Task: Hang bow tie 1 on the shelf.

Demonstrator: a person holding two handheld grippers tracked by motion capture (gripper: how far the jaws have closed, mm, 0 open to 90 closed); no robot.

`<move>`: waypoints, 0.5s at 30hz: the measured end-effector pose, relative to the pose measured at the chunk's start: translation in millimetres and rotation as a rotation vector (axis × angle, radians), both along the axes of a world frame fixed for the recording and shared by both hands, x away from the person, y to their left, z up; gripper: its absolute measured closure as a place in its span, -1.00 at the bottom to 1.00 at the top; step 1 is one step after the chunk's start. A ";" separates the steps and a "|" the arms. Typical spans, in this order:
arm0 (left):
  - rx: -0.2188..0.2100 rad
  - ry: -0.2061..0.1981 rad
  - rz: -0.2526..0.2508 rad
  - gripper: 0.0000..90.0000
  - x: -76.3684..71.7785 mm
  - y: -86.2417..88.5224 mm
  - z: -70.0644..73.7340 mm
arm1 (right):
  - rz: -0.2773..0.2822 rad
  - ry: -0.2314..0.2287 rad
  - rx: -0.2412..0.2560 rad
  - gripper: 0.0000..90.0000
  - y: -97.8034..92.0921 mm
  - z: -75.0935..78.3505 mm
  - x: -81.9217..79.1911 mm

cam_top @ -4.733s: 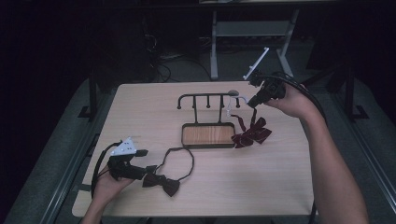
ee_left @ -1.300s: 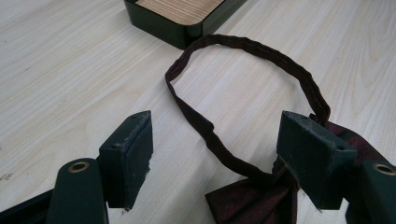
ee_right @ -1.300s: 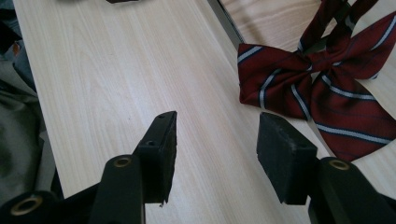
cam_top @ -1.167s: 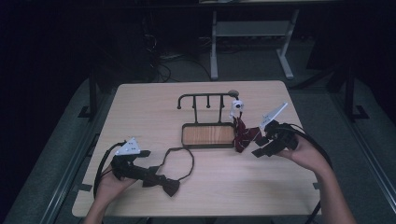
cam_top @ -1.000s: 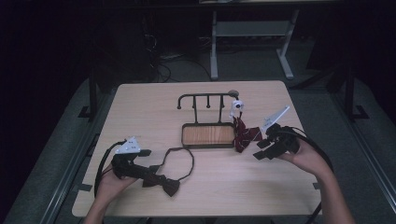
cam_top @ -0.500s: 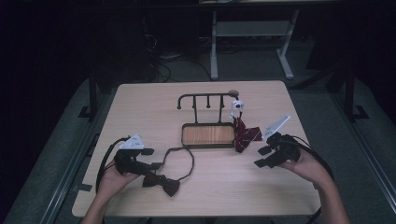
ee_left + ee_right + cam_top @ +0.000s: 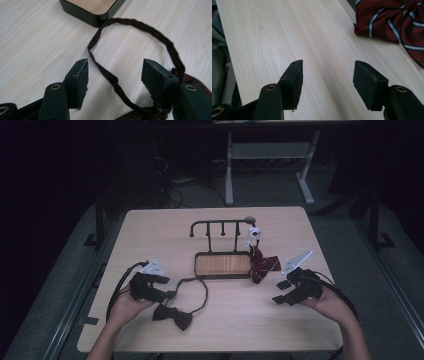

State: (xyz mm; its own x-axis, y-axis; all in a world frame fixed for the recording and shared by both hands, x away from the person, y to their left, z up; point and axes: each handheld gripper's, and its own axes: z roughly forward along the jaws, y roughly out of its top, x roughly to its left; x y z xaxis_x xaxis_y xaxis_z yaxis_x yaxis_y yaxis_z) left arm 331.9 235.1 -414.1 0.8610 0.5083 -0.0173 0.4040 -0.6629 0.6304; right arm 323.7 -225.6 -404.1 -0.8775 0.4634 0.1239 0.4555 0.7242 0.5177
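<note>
The left tool (image 7: 168,294) is held low at the near left part of the worktop (image 7: 150,235), and its jaws are seen apart in the left gripper view, with nothing clamped between them. The thin strap (image 7: 117,82) of the dark bow tie (image 7: 172,316) passes on the worktop between the two jaws, so this tool is placed around the strap but not closed on it. The knot of the bow tie lies just beside the tool, near the front edge. Compared with half a second ago, little is changed on this side; the bow tie is found at the same place and the strap makes the same loop toward the stand.

At the near right, the right tool (image 7: 279,292) is drawn back toward the person and lowered, well apart from the striped red bow tie (image 7: 262,265), which it was close to one second ago. Its jaws are apart and empty over bare wood, as the right gripper view shows.

Farther off, the striped red bow tie is left hanging from the right end of the black hook stand (image 7: 222,226), with its lower part resting beside the wooden base (image 7: 222,265). It is judged that the hanging of this first tie is finished, and that the dark bow tie is the next thing to be grasped and carried to a free hook
</note>
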 end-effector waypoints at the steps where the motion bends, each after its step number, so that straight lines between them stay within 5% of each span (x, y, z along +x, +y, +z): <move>1: -0.001 0.002 -0.001 -0.14 1.0 -1.3 0.8 | 0.006 -0.002 0.003 -0.09 -0.4 -1.7 -0.2; 15: 0.074 0.017 -0.045 -0.05 24.5 -24.0 13.7 | 0.004 0.000 0.010 -0.11 -4.5 -7.8 -3.4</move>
